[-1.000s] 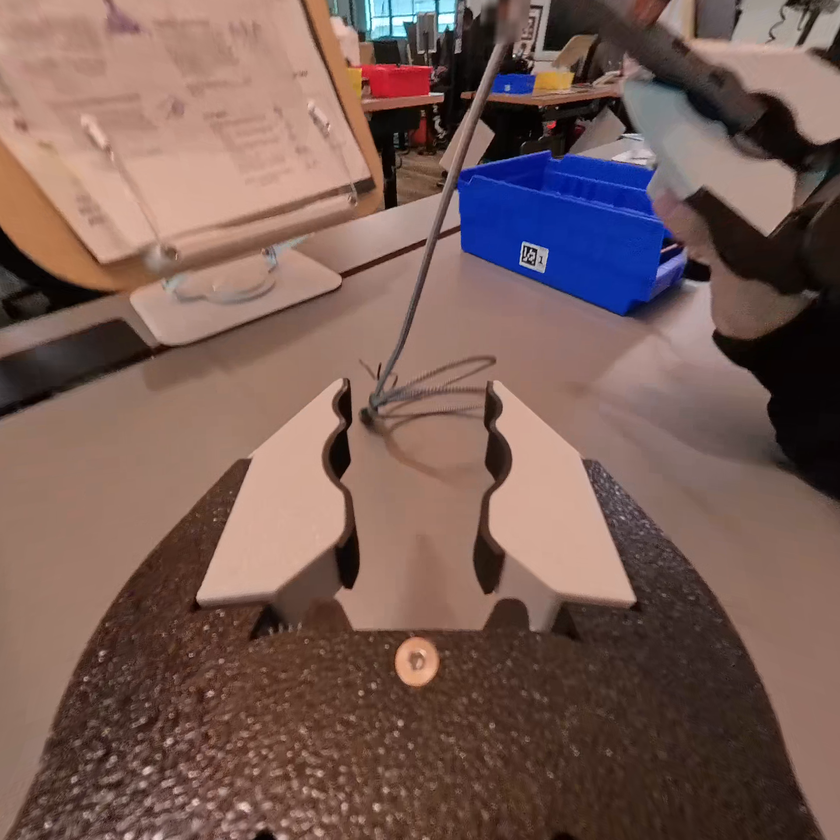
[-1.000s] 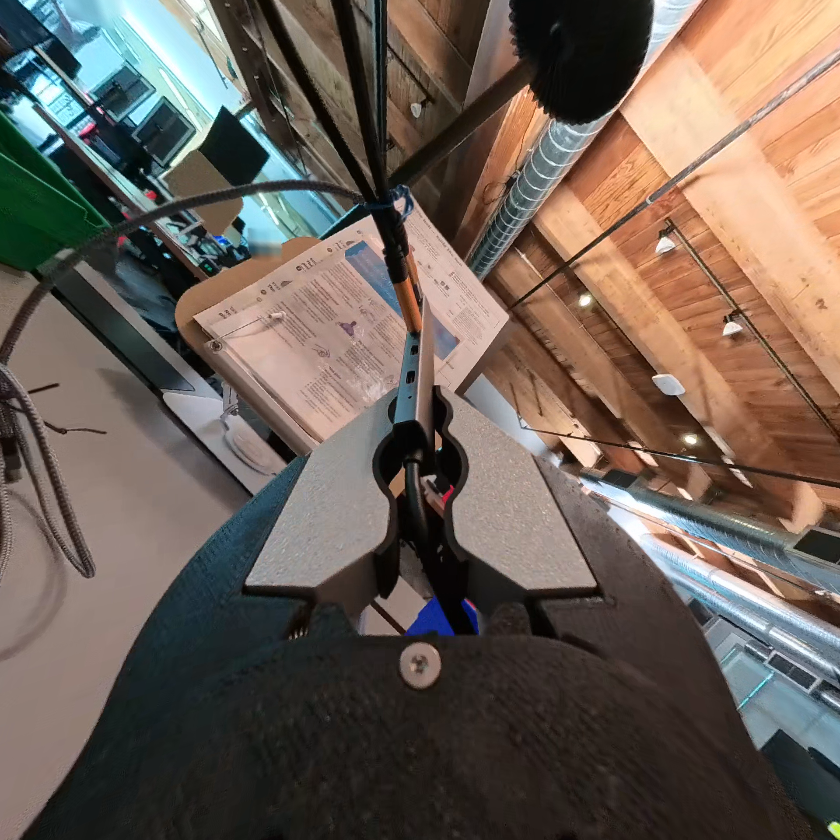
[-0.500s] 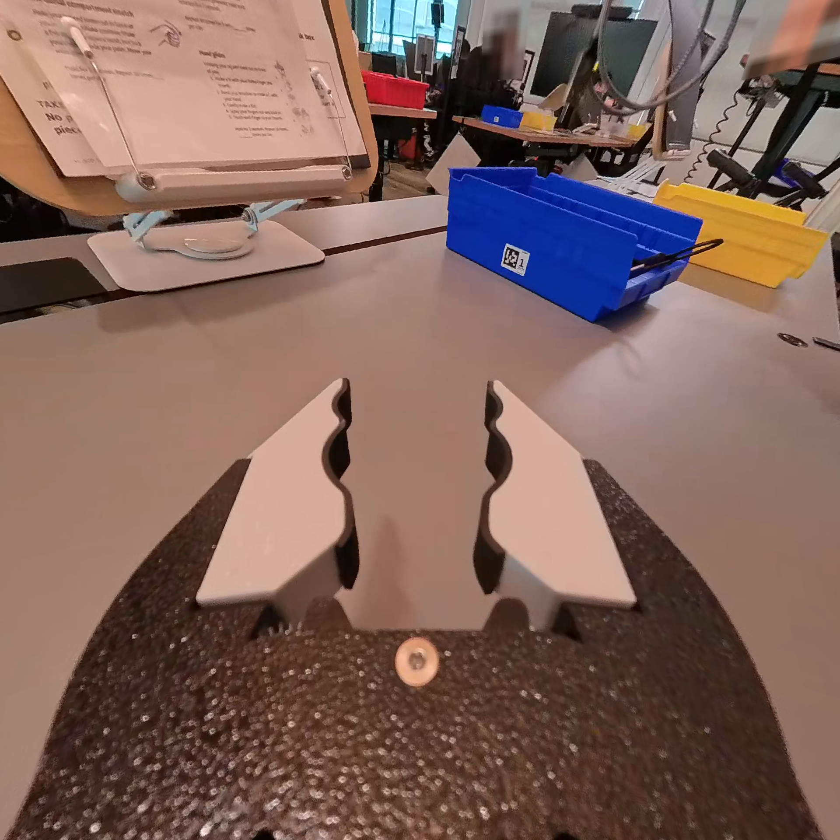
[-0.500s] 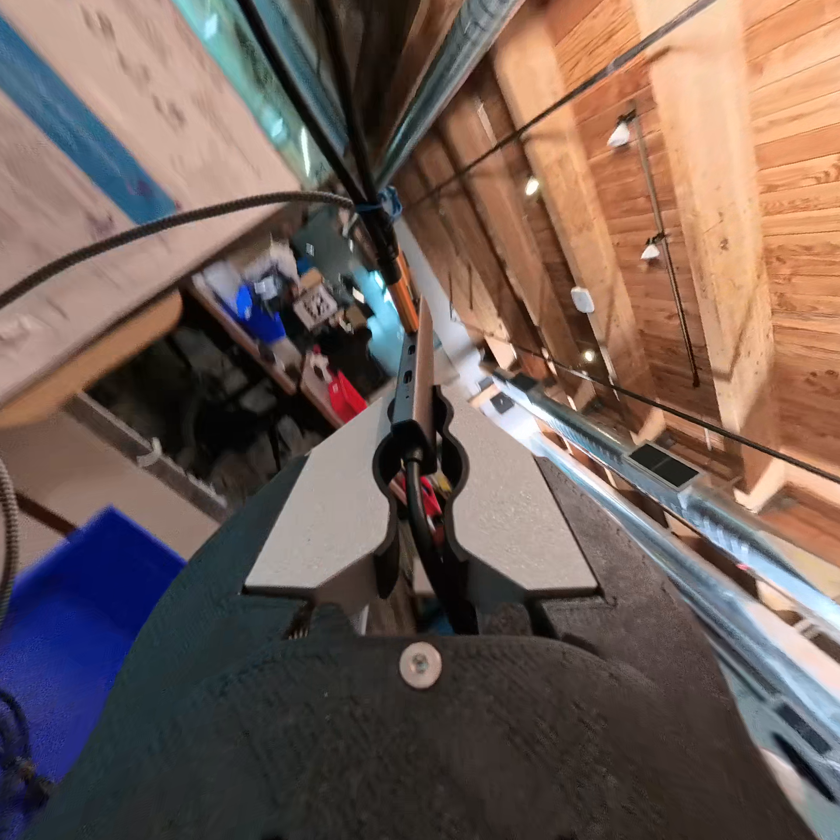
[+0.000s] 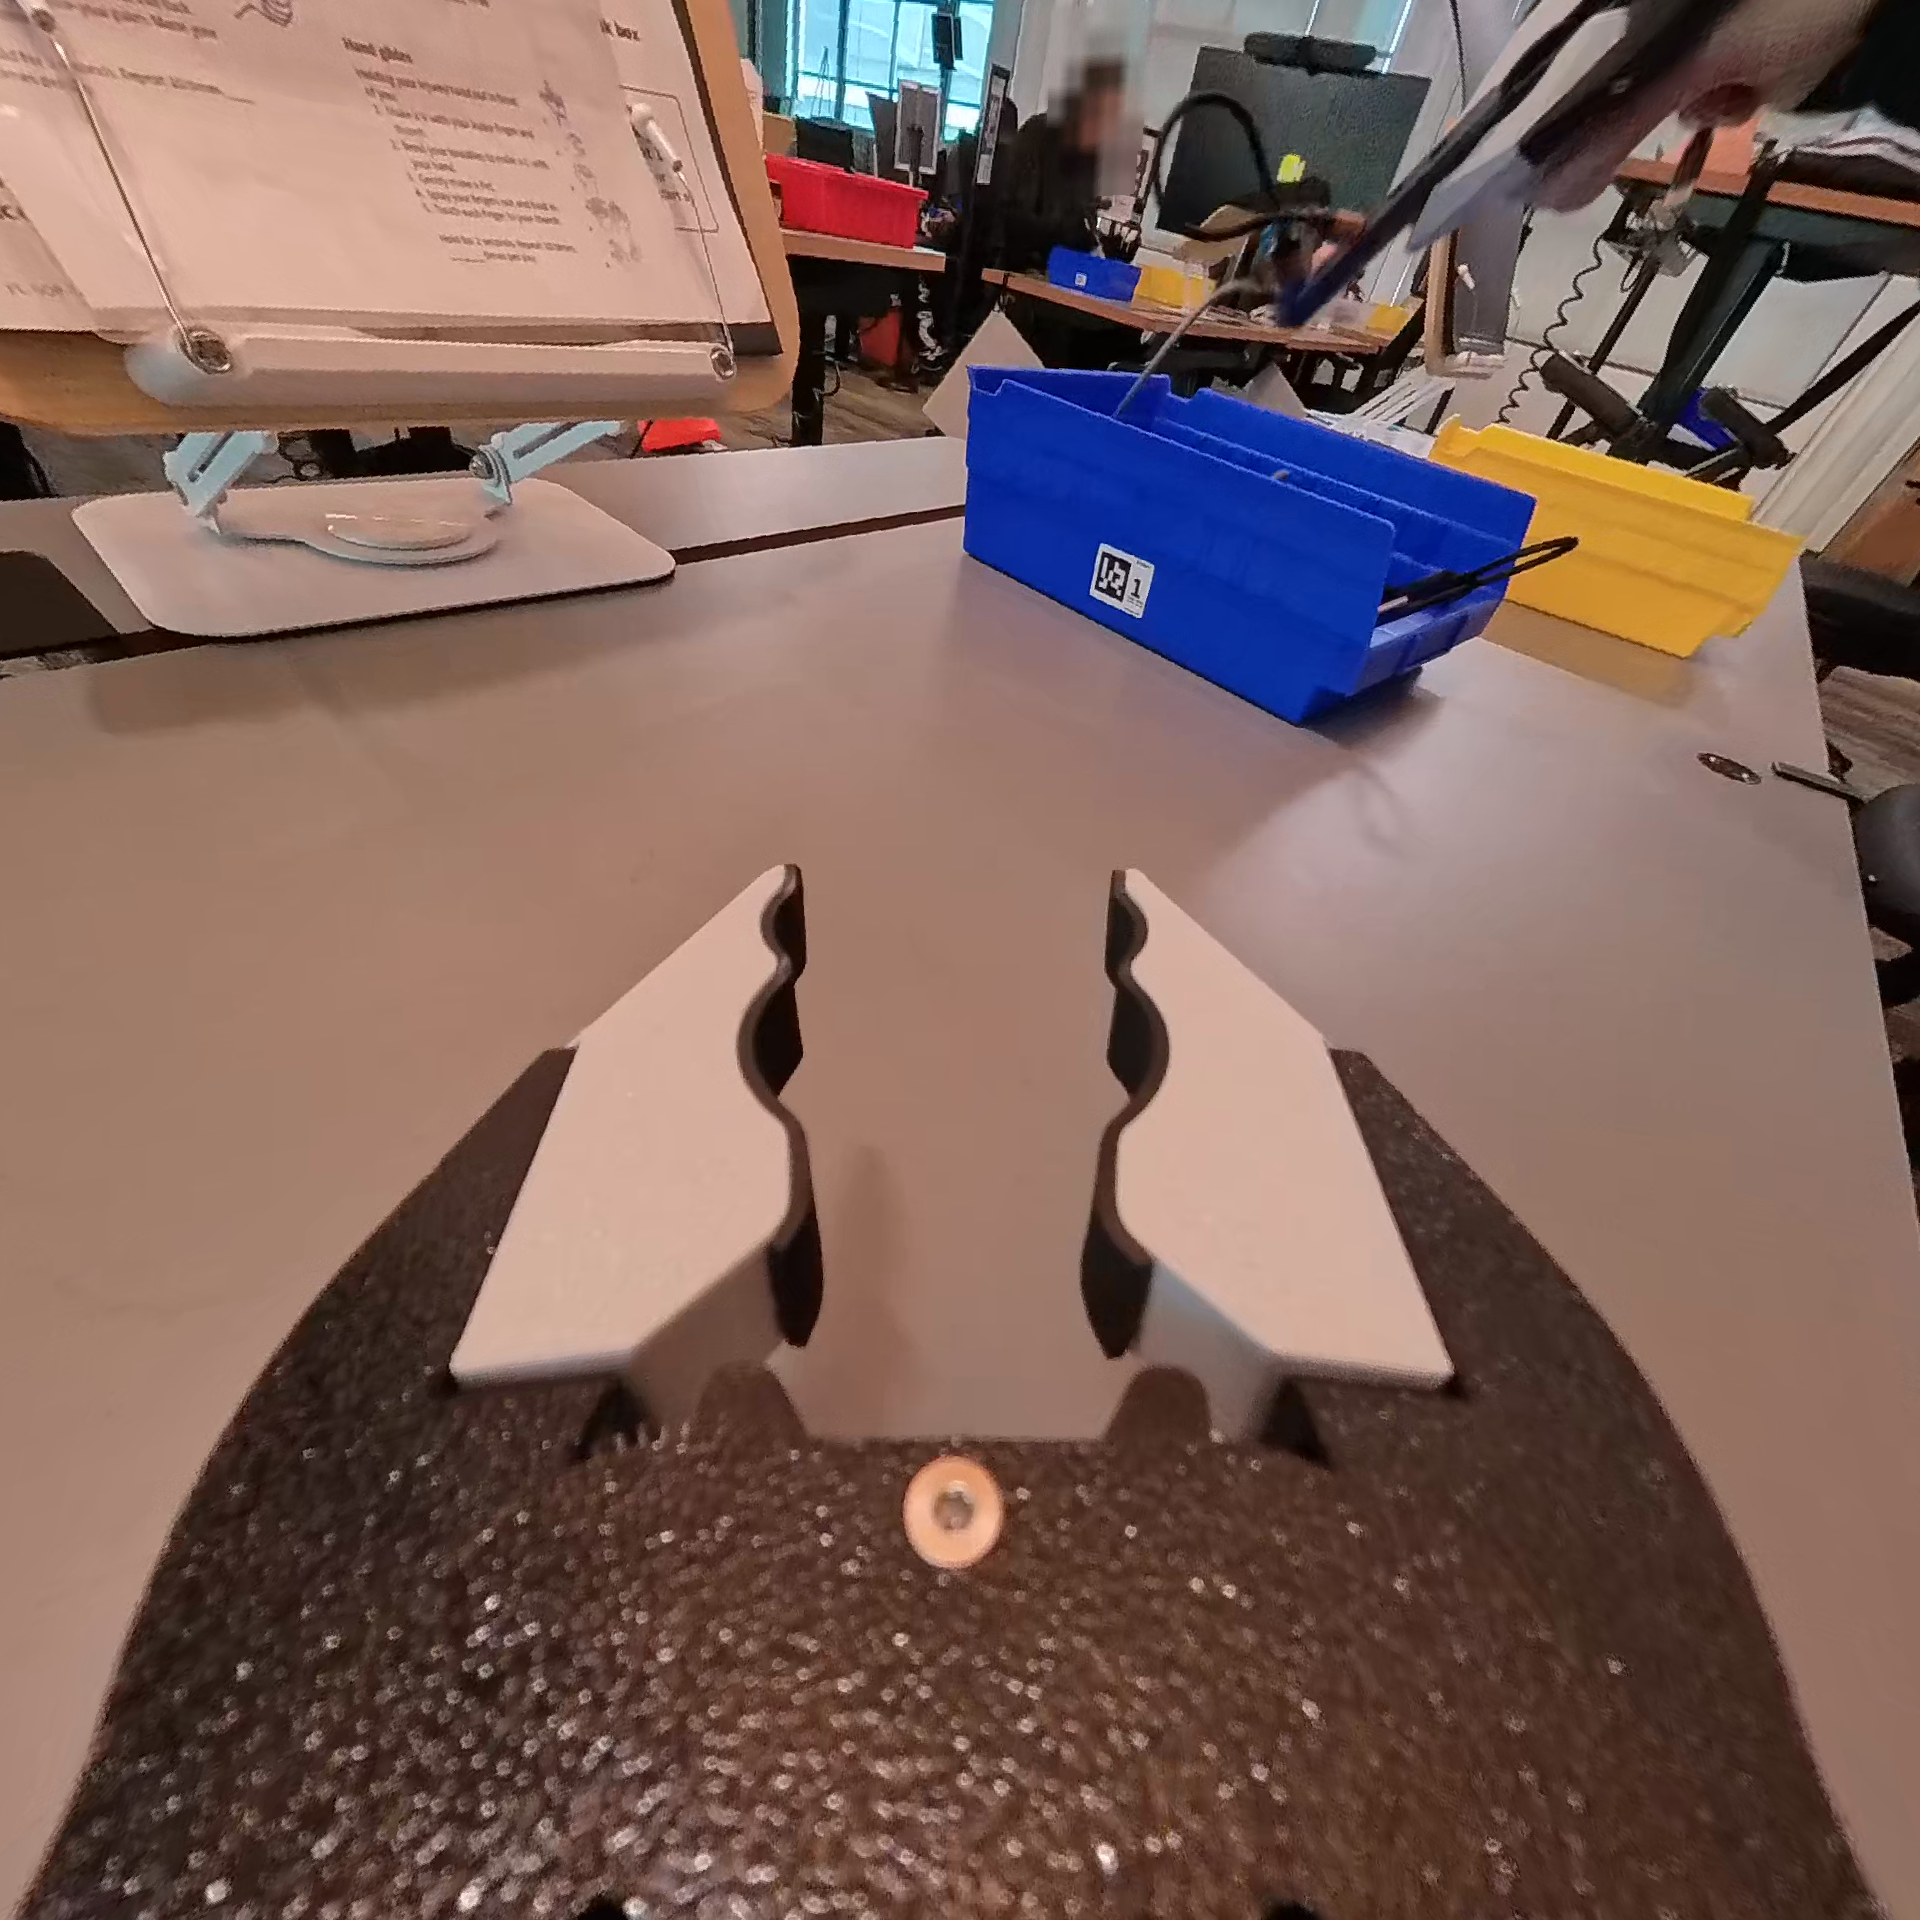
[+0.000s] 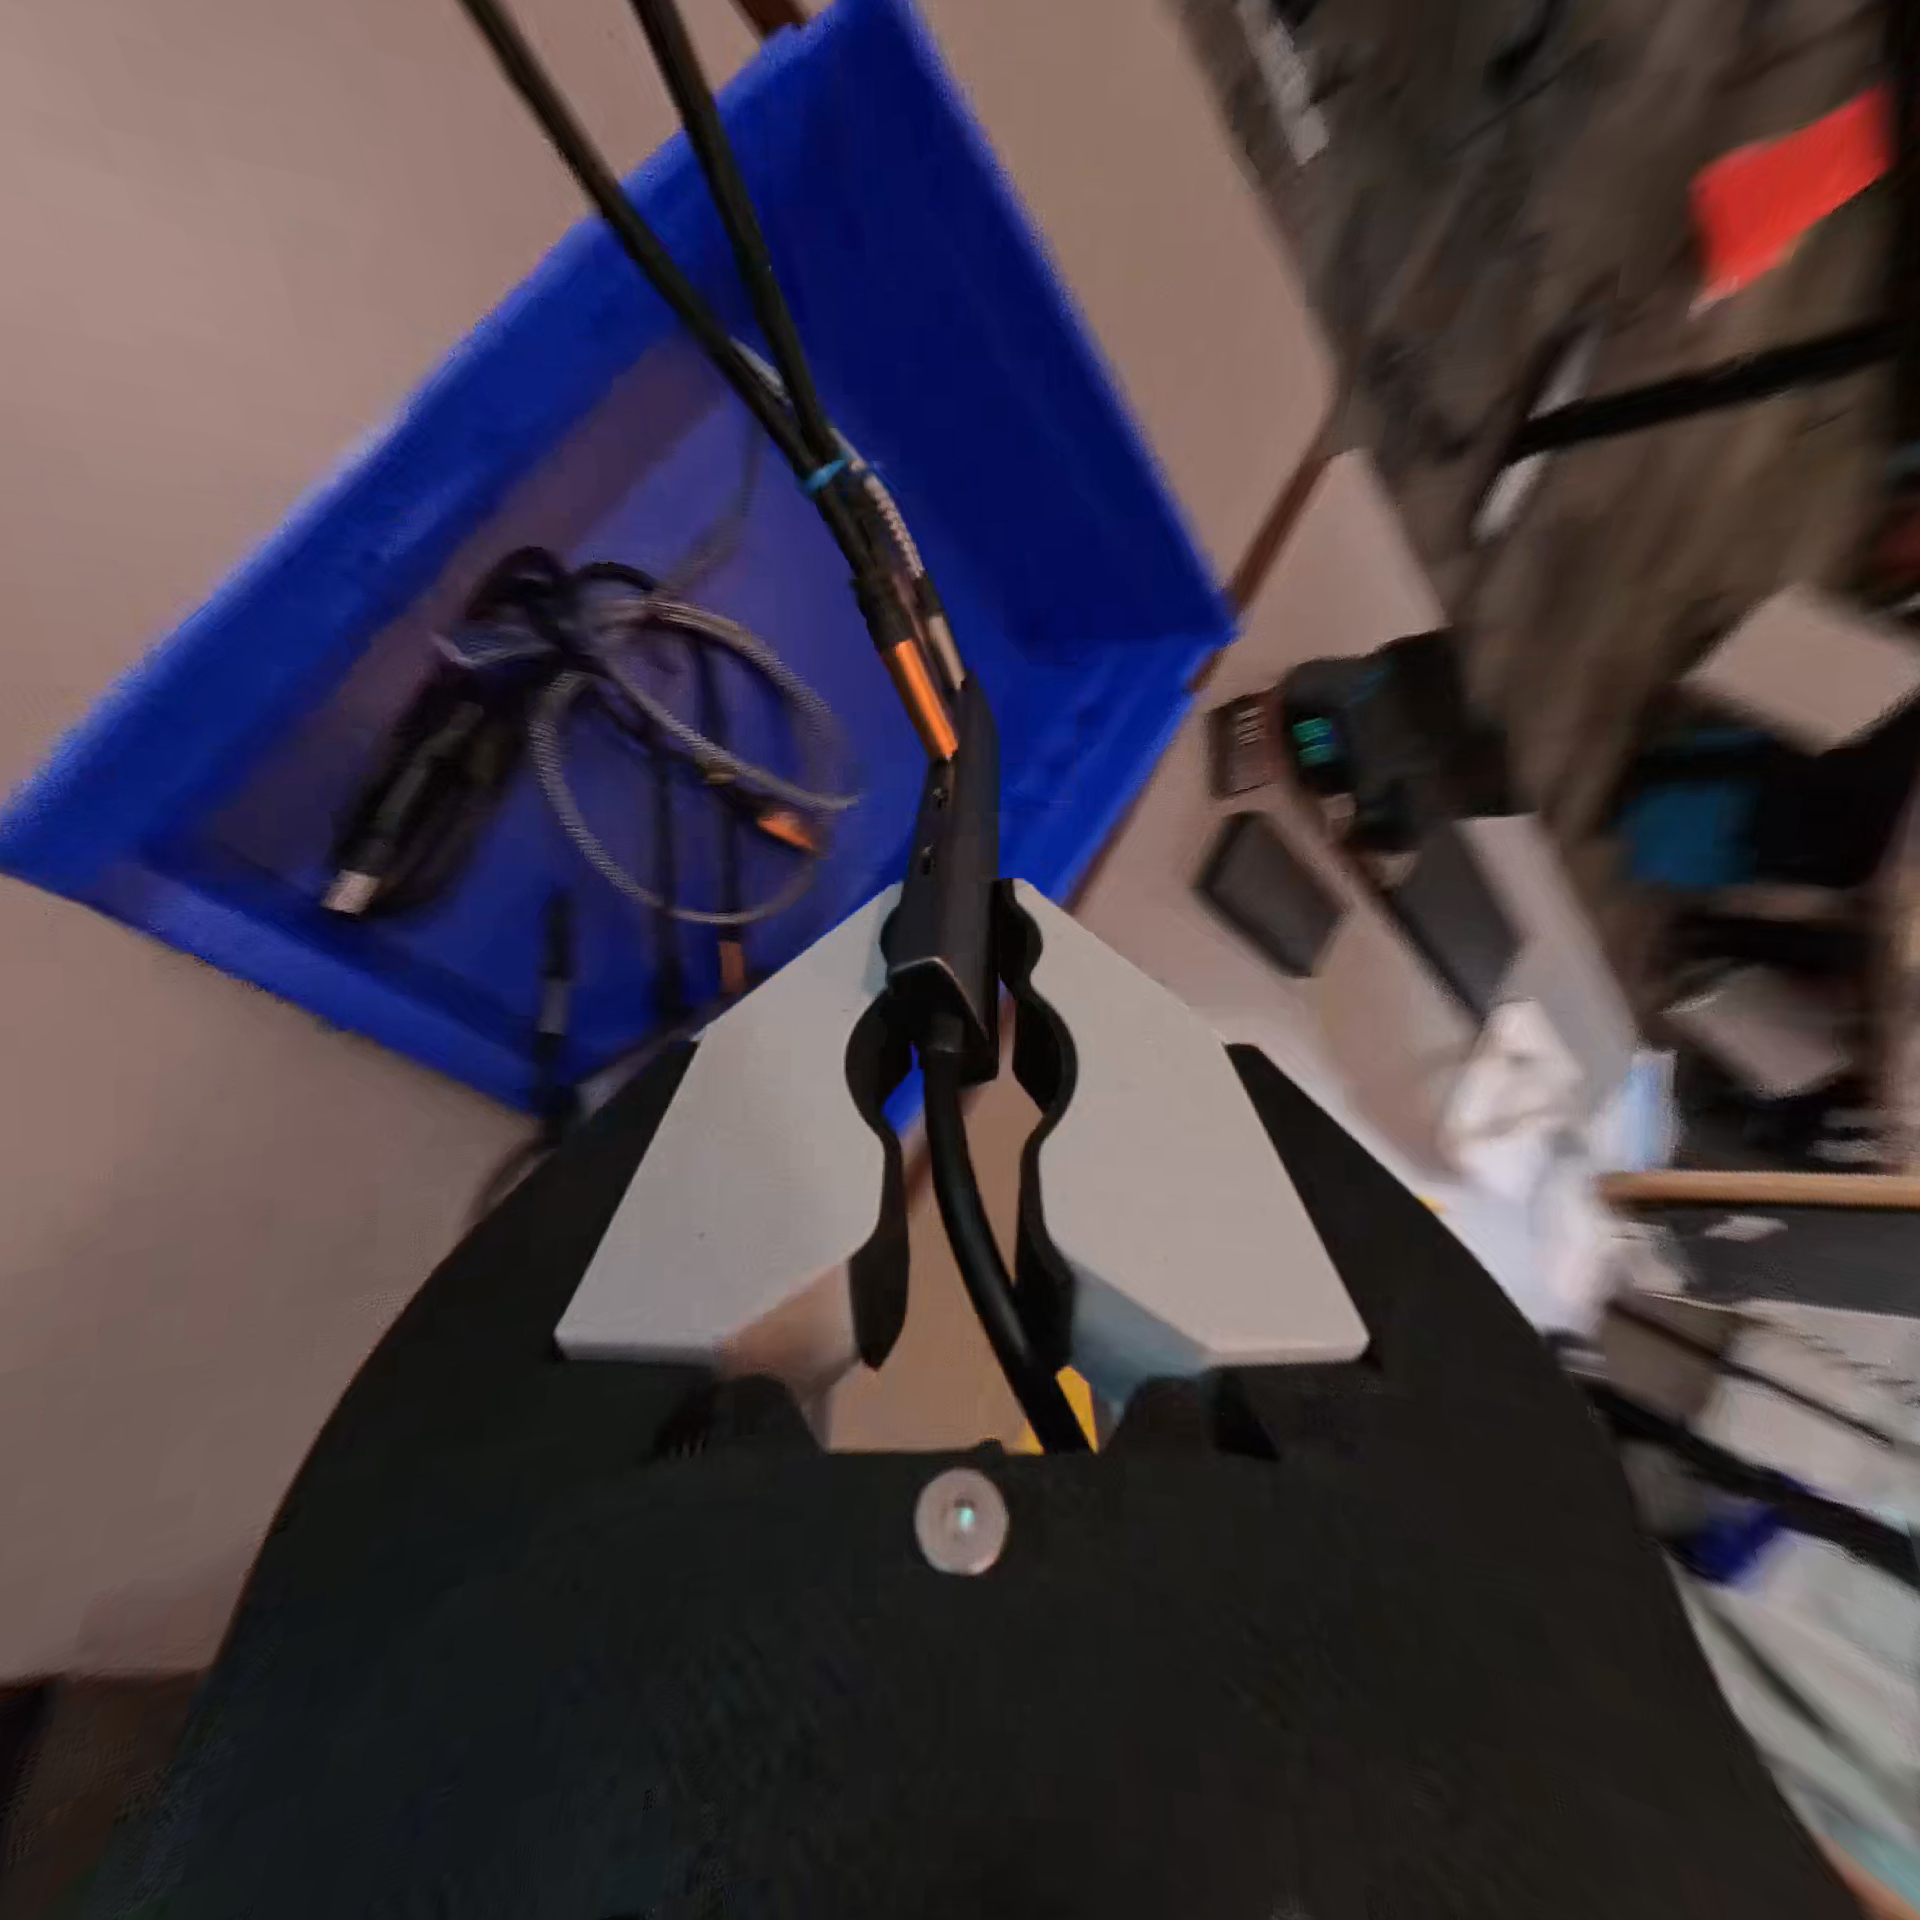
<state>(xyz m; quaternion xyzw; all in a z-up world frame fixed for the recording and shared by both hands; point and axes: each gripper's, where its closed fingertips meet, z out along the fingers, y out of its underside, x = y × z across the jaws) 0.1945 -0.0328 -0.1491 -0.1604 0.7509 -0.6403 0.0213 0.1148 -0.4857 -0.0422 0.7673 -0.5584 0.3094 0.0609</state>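
My left gripper [image 5: 951, 883] is open and empty, low over the grey table [image 5: 520, 883]. A blue bin [image 5: 1226, 551] stands ahead to the right. My right gripper [image 6: 951, 894] is shut on the black connector [image 6: 951, 935] of a cable bundle [image 6: 831, 488] with an orange plug, and holds it above the blue bin [image 6: 987, 312]. Coiled cables [image 6: 623, 727] lie inside the bin. In the left wrist view the right gripper [image 5: 1392, 208] is blurred at the top right, and a grey braided cable [image 5: 1153, 379] hangs from it into the bin.
A document stand [image 5: 364, 312] with papers sits at the back left of the table. A yellow bin [image 5: 1621, 551] lies behind the blue one. The table's right edge [image 5: 1839, 935] is close. Other desks, bins and a person are in the background.
The right gripper lifted the cable bundle off the table in front of the left gripper and swung it over the blue bin. The left gripper stayed open and nearly still.
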